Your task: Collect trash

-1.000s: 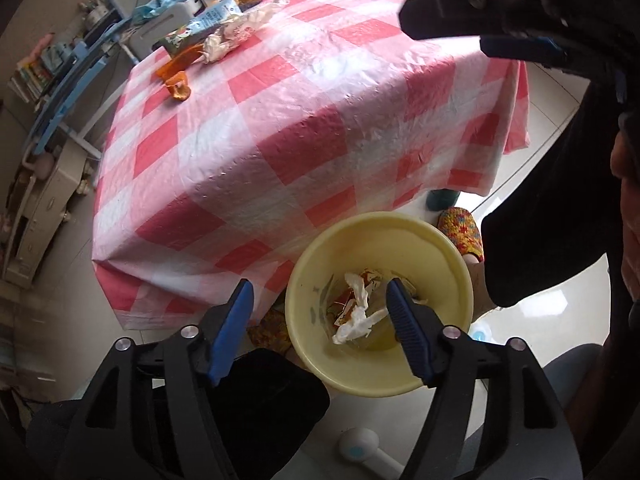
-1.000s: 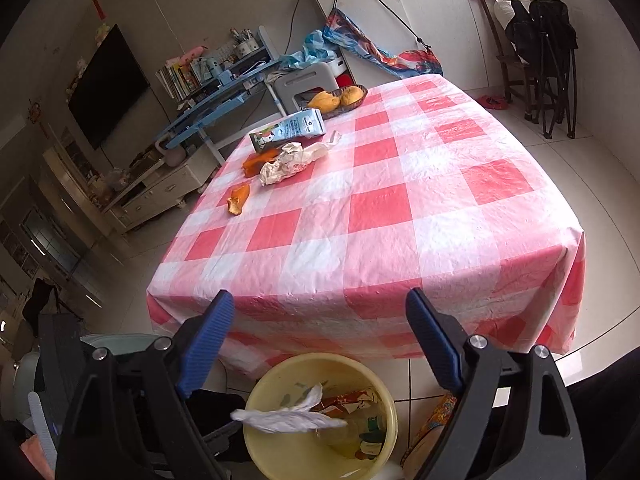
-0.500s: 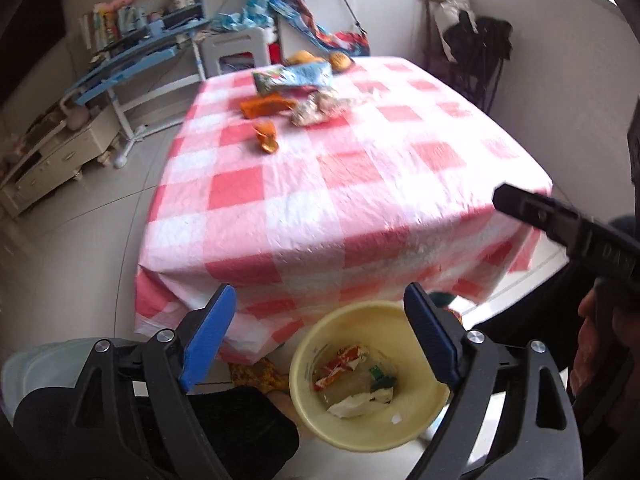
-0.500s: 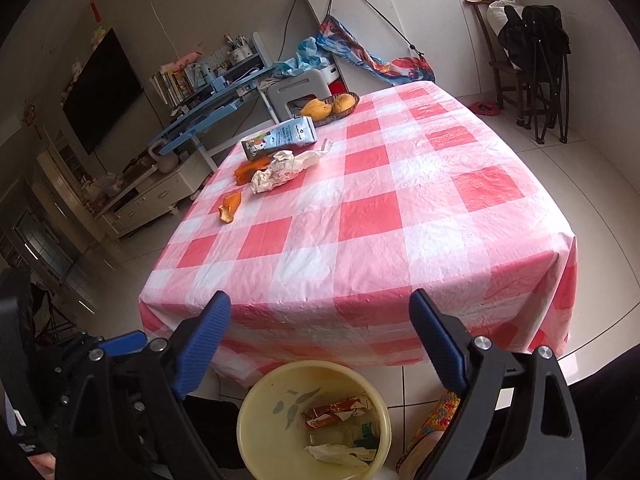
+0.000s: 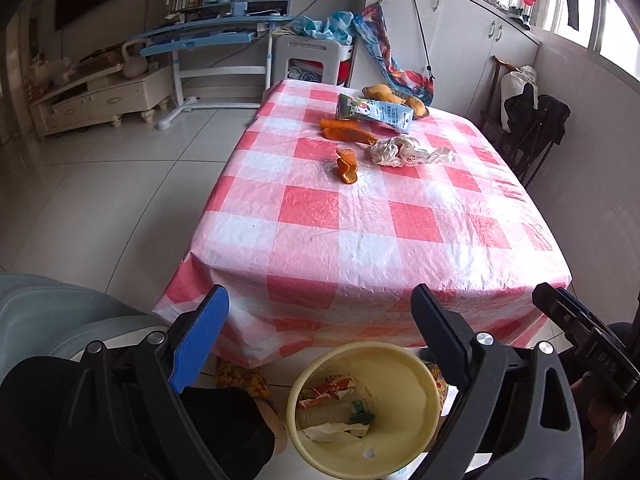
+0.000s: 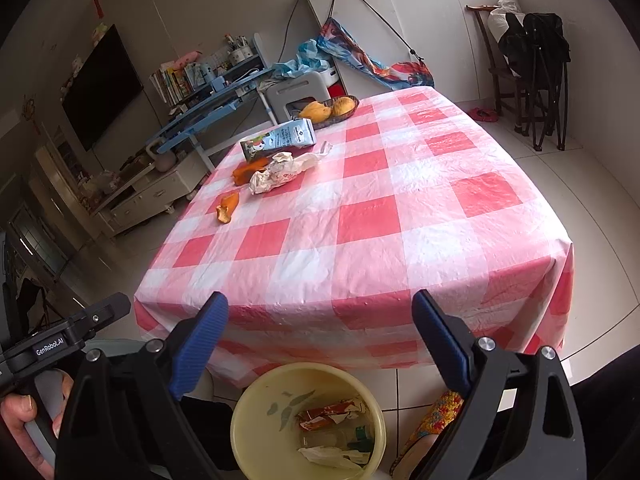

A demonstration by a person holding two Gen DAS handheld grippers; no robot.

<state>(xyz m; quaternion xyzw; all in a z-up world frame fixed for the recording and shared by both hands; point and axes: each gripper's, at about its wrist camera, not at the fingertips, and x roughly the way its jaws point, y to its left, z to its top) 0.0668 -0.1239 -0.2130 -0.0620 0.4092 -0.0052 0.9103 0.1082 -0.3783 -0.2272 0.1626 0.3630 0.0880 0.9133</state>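
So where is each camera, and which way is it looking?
Left wrist: sits on the left gripper, low before the table, facing its far end; open fingers show, with the right gripper's tip at the right edge.
Right wrist: sits on the right gripper, facing likewise; open fingers show, plus the left hand.
Both share: table, bin, peel, carton.

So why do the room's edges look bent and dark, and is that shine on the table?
Left wrist view: fisheye lens bows the walls, corners go black; window light glares off the red-and-white checked plastic tablecloth. Right wrist view: same curving and dark rim, softer sheen on the cloth.
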